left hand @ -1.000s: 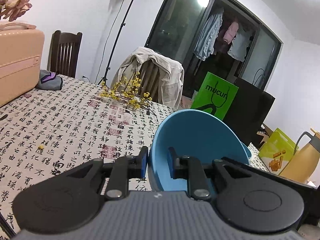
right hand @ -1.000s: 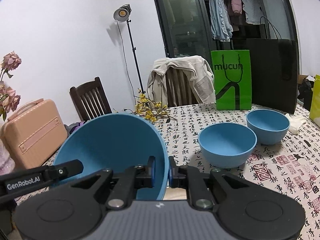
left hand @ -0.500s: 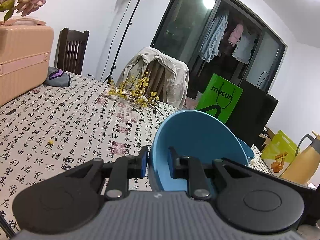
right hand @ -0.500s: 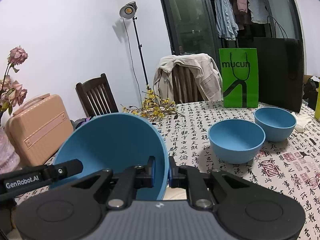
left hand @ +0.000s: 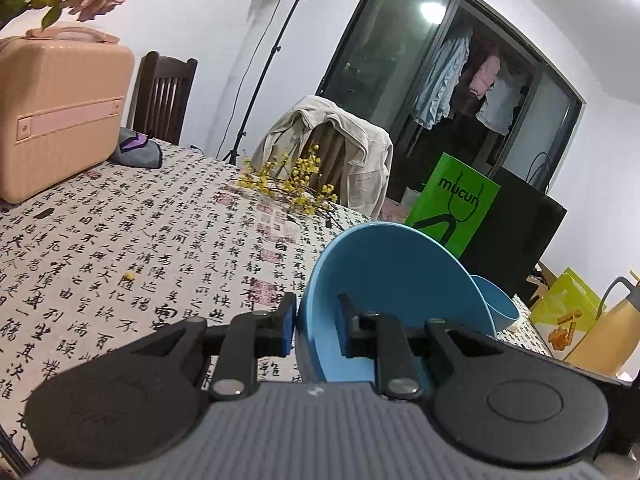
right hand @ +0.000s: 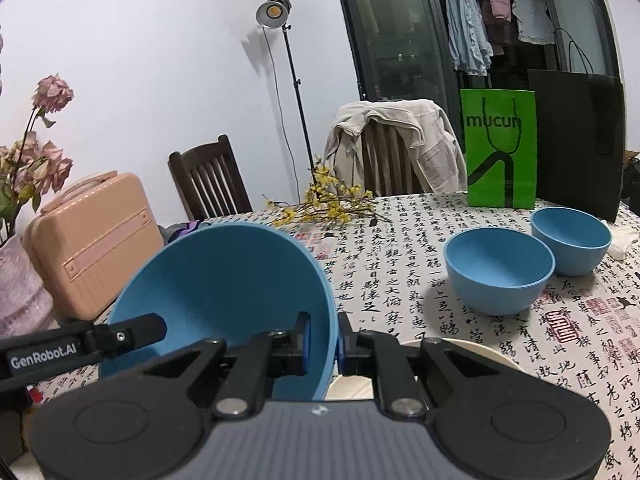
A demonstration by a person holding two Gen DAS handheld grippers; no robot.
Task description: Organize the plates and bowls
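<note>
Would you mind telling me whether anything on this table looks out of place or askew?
The yellow flower sprigs lie loose on the tablecloth, not in a vase, and one yellow bit has strayed. The large blue bowl is tilted, but both grippers hold its rim.

Left gripper (left hand: 316, 328) fingers (left hand: 287, 324) pinching tilted blue bowl (left hand: 392, 280) rim.

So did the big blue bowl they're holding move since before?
Yes. In the right wrist view the two bowls on the table sit further right and look nearer, so the held big blue bowl has been carried forward and slightly leftward over the tablecloth.
</note>
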